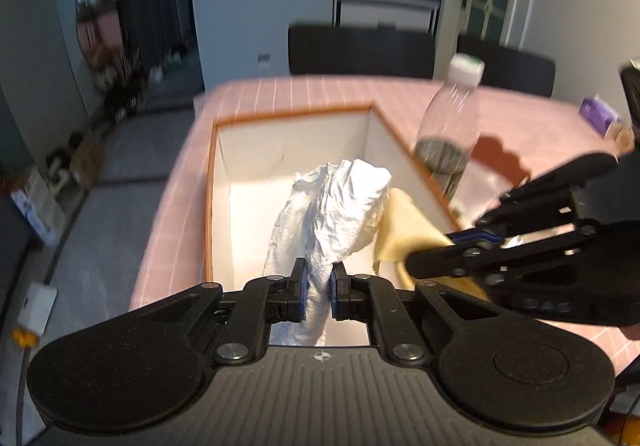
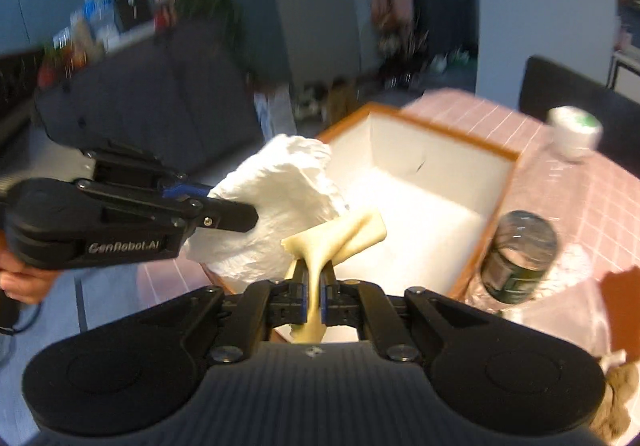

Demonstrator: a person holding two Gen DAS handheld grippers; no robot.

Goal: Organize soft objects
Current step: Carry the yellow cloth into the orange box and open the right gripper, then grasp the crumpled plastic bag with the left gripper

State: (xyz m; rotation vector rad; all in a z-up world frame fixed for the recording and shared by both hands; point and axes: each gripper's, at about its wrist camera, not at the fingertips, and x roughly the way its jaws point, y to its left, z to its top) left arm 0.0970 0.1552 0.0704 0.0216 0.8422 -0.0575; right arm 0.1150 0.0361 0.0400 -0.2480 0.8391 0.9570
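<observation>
My left gripper (image 1: 319, 284) is shut on a crumpled white paper towel (image 1: 336, 214), which hangs over the open white box with an orange rim (image 1: 292, 114). In the right wrist view the same left gripper (image 2: 240, 216) comes in from the left with the white paper towel (image 2: 280, 206) above the box's near left corner. My right gripper (image 2: 316, 294) is shut on a folded pale yellow cloth (image 2: 340, 238), held over the box (image 2: 440, 134). In the left wrist view the right gripper (image 1: 444, 246) enters from the right, pinching the yellow cloth (image 1: 404, 230).
A clear plastic bottle with a white cap (image 1: 450, 134) stands on the pink checked tablecloth (image 1: 312, 90) just right of the box. A purple packet (image 1: 598, 114) lies at the far right. Black chairs (image 1: 360, 50) stand behind the table. A brown fuzzy object (image 2: 618, 406) sits at the lower right.
</observation>
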